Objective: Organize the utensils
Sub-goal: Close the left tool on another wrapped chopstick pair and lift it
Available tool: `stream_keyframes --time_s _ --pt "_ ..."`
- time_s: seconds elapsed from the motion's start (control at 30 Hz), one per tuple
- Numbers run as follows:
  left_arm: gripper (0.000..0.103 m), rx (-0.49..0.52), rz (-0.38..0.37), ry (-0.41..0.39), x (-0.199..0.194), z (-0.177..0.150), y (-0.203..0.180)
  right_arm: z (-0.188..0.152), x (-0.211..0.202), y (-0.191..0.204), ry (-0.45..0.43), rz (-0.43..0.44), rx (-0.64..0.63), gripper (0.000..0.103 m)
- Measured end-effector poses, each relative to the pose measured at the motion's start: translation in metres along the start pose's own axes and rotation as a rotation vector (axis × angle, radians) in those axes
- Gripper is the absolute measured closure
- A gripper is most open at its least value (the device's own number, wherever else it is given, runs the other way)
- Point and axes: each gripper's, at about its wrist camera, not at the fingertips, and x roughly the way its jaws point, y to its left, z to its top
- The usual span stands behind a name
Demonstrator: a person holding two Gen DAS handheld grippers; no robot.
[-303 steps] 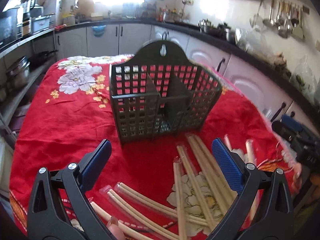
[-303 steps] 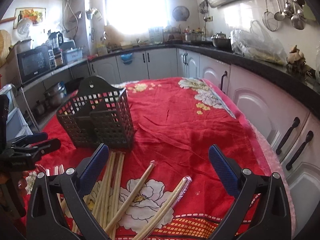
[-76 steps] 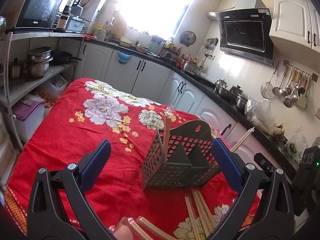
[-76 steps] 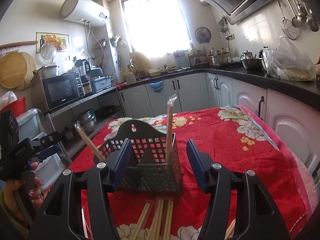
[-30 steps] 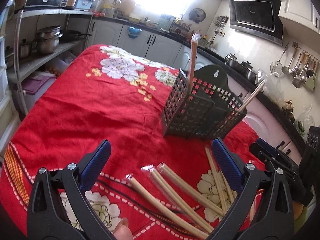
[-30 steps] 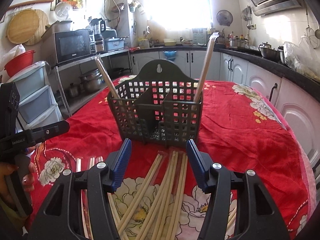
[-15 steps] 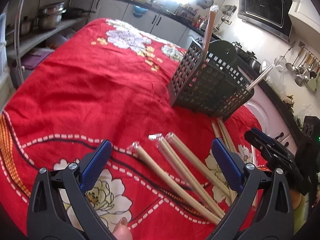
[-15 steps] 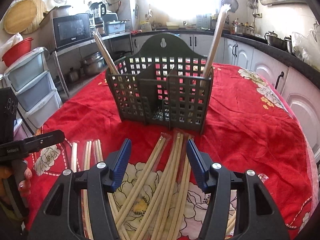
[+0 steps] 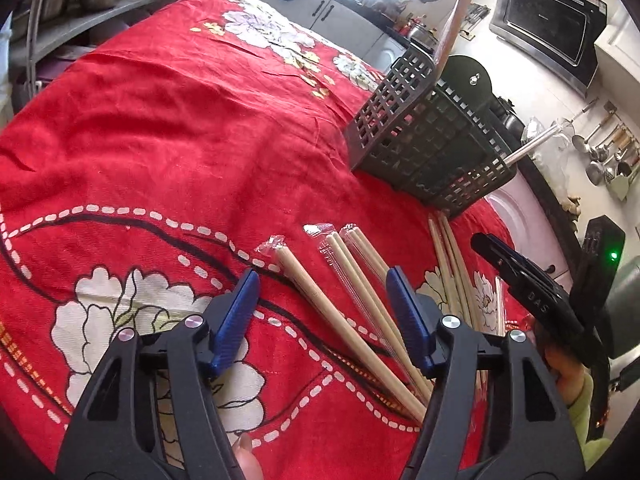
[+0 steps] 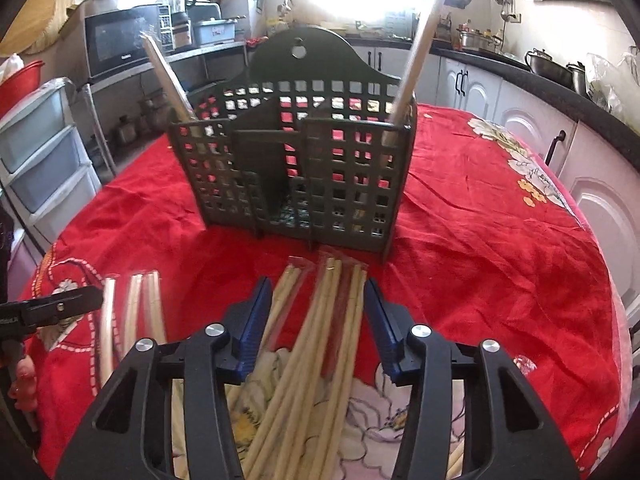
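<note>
A dark grid caddy stands on the red floral cloth. One wrapped chopstick pair leans in its right compartment and another in its left. My left gripper hangs low over three wrapped pairs lying on the cloth. Its jaws are closing with the pairs between them, and the pads are clear of the wrappers. My right gripper straddles a bundle of several wrapped pairs in front of the caddy. Its jaws are also closing, with the pads close beside the outer pairs.
The cloth drops off at the table's right edge, beside white cabinets. Plastic drawers stand on the left. A person's fingers hold the left tool. Three more wrapped pairs lie left of the bundle.
Both grippers have sunk toward the chopsticks on the cloth. The left jaws have narrowed a lot and the right jaws a little. The caddy looms closer in the right wrist view.
</note>
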Motion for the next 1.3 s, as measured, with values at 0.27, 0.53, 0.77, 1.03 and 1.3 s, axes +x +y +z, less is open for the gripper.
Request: stream_keyframes --time_s 0.27,0.53,0.77,1.03,1.3 --pt "0.048 0.009 0.034 0.007 0.008 0.006 -0.002 0.008 0.025 0.004 0.040 -0.021 -0.054 0.068" --pt "0.051 0.024 0.061 0.005 0.016 0.012 -0.003 0.016 0.049 0.007 0.076 -0.044 -0.080 0.073" --pt "0.057 0.039 0.089 -0.004 0.019 0.014 -0.004 0.021 0.061 0.003 0.099 -0.042 -0.058 0.082" --pt "0.078 0.025 0.118 -0.014 0.021 0.020 0.002 0.025 0.052 -0.016 0.062 -0.005 0.006 0.092" --pt "0.095 -0.012 0.110 -0.011 0.020 0.025 0.013 0.026 0.022 -0.043 0.007 0.121 0.158 0.095"
